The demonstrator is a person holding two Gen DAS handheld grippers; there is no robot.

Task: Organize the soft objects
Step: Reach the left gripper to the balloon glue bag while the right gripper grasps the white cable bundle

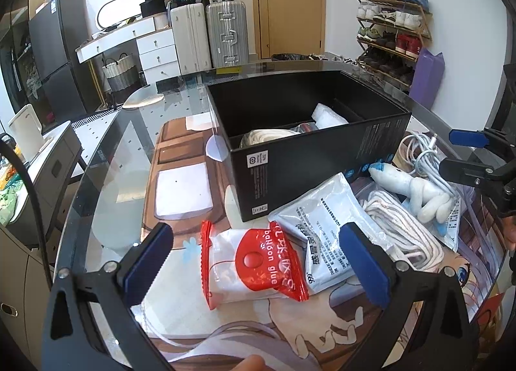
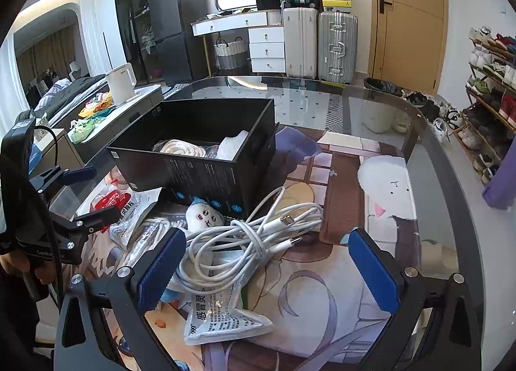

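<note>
**Soft things lie around a black box on a glass table**

The surface is a round glass table (image 2: 371,103) with a dark rim, and under the glass lies a mat with a cartoon drawing. Behind the table, a wooden door (image 2: 409,16) stands in a white wall, with two hard suitcases (image 2: 322,45) and white drawers to its left and a shoe rack (image 1: 393,35) to its right.

The black box (image 1: 309,158) is of stiff cardboard, rectangular and open on top. Inside it are a coil of pale rope (image 2: 183,146) and a white crinkled packet.

In front of the box, the left gripper (image 1: 258,269) has its jaws wide apart and holds nothing. Between its blue ribbed pads lies a balloon glue pouch (image 1: 258,266), glossy plastic with a red serrated edge. Just beside this pouch is a silver medicine sachet (image 1: 325,225), flat and shiny, leaning against the box. Another coil of white rope (image 1: 403,232) lies next to the sachet, and a small white plush toy (image 1: 416,190) with a blue tip rests above it.

The right gripper (image 2: 267,269) is also wide open and empty. Between its pads lies a tangled white charging cable (image 2: 254,238), smooth and round, partly on a second silver sachet (image 2: 222,319). The plush toy lies between the cable and the box.
</note>
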